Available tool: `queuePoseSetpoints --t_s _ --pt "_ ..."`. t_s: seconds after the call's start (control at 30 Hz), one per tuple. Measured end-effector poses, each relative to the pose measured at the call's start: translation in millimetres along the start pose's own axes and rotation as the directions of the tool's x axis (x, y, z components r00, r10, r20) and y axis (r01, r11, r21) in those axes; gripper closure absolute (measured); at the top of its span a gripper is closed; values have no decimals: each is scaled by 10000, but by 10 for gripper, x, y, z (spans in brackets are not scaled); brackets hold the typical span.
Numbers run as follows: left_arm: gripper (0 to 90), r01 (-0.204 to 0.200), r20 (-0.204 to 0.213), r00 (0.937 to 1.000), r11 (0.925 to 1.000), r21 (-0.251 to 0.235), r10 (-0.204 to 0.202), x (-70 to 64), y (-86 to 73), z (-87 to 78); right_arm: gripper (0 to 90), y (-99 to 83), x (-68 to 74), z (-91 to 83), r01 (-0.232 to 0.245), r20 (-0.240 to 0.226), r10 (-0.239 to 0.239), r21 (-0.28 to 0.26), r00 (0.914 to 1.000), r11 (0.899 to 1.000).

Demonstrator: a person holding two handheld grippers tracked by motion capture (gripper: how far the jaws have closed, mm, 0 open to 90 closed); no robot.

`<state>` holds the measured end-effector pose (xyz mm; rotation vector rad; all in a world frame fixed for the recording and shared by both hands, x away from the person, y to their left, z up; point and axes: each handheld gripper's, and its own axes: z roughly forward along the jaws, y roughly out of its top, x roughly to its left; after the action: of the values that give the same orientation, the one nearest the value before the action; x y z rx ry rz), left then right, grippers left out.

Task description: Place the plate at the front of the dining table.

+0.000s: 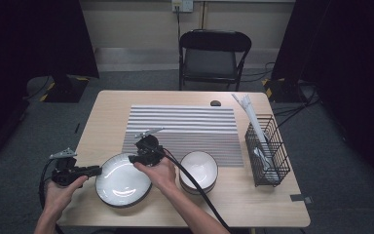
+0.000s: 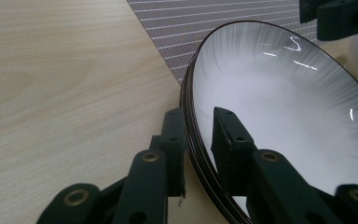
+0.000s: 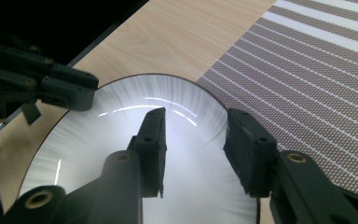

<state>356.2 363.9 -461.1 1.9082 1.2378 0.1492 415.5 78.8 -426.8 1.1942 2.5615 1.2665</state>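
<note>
- straddling the near-left rim of the shallow white plate (image 2: 279,107) with the left gripper (image 2: 199,140); one jaw outside the dark edge, the other over the white inside; rim sitting between the two, gap looking narrow, pinch looking all but made, though full contact on both faces hard to confirm
- over on the far-right side of the same plate (image 1: 122,179), right gripper (image 3: 199,154) held with jaws spread wide; nothing between them but the white inside of the plate (image 3: 121,158) below; rim passing just under the outer jaw, not gripped
- facing each other across the plate, left gripper (image 1: 93,170) at its left edge, right gripper (image 1: 135,158) at its upper right edge; plate lying flat between the two on the wooden table (image 1: 102,117)
- judging the coming move to hang on this: rim already inside the left jaws, so left hand nearer to a hold; right jaws needing to drop and slide outward toward the striped mat (image 3: 317,70) side to catch the edge
- just beyond the right hand, stack of white bowls (image 1: 199,170) sitting near the plate, apart from both grippers; wire basket (image 1: 268,151) with white utensils well off to the right, untouched
</note>
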Motion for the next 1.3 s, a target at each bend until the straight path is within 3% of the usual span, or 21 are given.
queuePoseSetpoints --t_s 0.1,0.17,0.23,0.3,0.4,0.57,0.73,0.83,0.9,1.1,1.3 --pt "804 -47 -19 10000 10000 29 47 -6 2 -1 634 8 -41 16 -5 302 9 -128 9995 9999" --pt "810 115 32 9999 9999 -25 -115 3 3 2 662 5 -66 31 -275 453 278 -64 9986 9996" --pt "814 70 30 10000 10000 -20 -70 5 5 0 679 -4 -77 59 -130 439 127 56 9990 9999" --pt "815 63 19 10000 10000 -15 -63 4 6 1 669 -16 -82 73 -254 791 261 -90 9965 9996" --pt "816 46 34 10000 10000 -11 -46 3 7 2 685 -18 -93 93 -446 749 437 115 9962 9989" --pt "815 47 42 10000 10000 -27 -47 7 4 1 795 -30 -92 117 -505 921 473 319 9946 9982" --pt "811 104 46 9999 9999 -47 -103 7 -1 5 769 -28 -103 101 -598 1187 581 106 9912 9982" --pt "807 96 100 9999 10000 -21 -96 14 -2 12 780 -48 -129 129 -563 1264 515 345 9906 9978" --pt "771 114 -54 9999 9999 -5 -115 15 -4 18 823 -73 -142 146 -635 1336 571 440 9894 9970" --pt "688 359 19 9994 9993 46 -360 42 -31 26 858 -94 -142 137 -607 1361 560 302 9891 9977" --pt "748 284 222 9994 9996 -4 -284 32 -31 25 864 -91 -133 132 -565 1405 523 258 9887 9981"
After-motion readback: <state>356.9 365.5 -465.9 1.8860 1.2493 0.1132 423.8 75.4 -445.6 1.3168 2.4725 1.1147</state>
